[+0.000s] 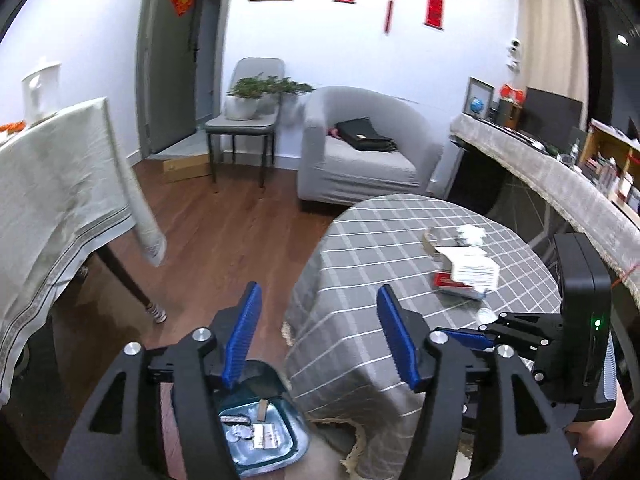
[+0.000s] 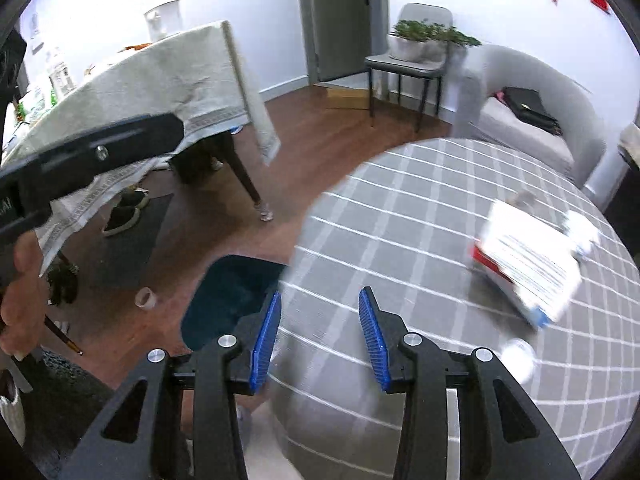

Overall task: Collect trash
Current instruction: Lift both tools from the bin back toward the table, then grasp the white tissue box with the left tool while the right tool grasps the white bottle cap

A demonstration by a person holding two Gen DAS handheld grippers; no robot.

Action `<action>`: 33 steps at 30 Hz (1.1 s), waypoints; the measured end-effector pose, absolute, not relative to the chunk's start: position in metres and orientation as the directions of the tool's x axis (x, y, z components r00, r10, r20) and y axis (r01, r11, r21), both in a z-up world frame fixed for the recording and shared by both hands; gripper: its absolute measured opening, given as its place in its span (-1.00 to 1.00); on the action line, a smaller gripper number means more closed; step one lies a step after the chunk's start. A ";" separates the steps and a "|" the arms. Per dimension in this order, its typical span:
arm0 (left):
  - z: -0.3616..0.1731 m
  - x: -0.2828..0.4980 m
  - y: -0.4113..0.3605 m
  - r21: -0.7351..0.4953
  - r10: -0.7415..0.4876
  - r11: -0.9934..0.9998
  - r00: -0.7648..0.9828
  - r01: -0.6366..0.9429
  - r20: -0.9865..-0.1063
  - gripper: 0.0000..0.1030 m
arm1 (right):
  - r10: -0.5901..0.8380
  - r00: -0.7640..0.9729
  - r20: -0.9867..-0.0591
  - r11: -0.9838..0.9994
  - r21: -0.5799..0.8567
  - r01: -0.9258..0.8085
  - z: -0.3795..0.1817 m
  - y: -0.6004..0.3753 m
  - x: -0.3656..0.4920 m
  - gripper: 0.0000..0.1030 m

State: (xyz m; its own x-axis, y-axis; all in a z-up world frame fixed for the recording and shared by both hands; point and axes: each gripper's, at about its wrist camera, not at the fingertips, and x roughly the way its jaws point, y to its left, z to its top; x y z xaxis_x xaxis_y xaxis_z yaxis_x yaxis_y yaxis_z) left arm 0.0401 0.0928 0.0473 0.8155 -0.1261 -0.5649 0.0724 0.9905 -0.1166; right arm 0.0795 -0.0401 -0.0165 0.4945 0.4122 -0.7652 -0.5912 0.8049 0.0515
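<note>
Showing blurred print, white paper (image 1: 474, 268) unreadable

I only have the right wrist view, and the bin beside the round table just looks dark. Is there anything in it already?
Observer: Yes. The left wrist view looks down into the bin, and several wrappers lie on its bottom.
Operator: Is the left gripper carrying anything?
Observer: No. The left gripper is open above the bin, with nothing between its fingers.
</note>
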 end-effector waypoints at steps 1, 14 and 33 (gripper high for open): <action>0.046 0.043 0.086 -0.111 -0.127 0.991 0.814 0.077 -0.567 0.30 | 0.407 0.498 -0.766 0.813 0.055 -0.579 -0.017 -0.051 0.080 -0.20; 0.029 0.077 -0.004 -0.054 -0.190 0.979 0.780 0.198 -0.596 0.60 | 0.367 0.561 -0.742 0.881 0.086 -0.464 -0.014 -0.143 0.073 0.04; 0.001 0.126 -0.090 -0.007 -0.231 0.957 0.746 0.291 -0.625 0.77 | 0.328 0.563 -0.759 0.924 0.135 -0.357 -0.027 -0.190 0.084 0.30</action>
State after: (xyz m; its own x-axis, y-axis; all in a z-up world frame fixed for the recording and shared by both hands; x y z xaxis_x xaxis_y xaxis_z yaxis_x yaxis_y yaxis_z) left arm 0.1258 -0.0905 0.0014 0.7458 -0.2312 -0.6247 0.2905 0.9568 -0.0072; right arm 0.0841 -0.1898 -0.0272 0.5629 0.3278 -0.7587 -0.3570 0.9244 0.1345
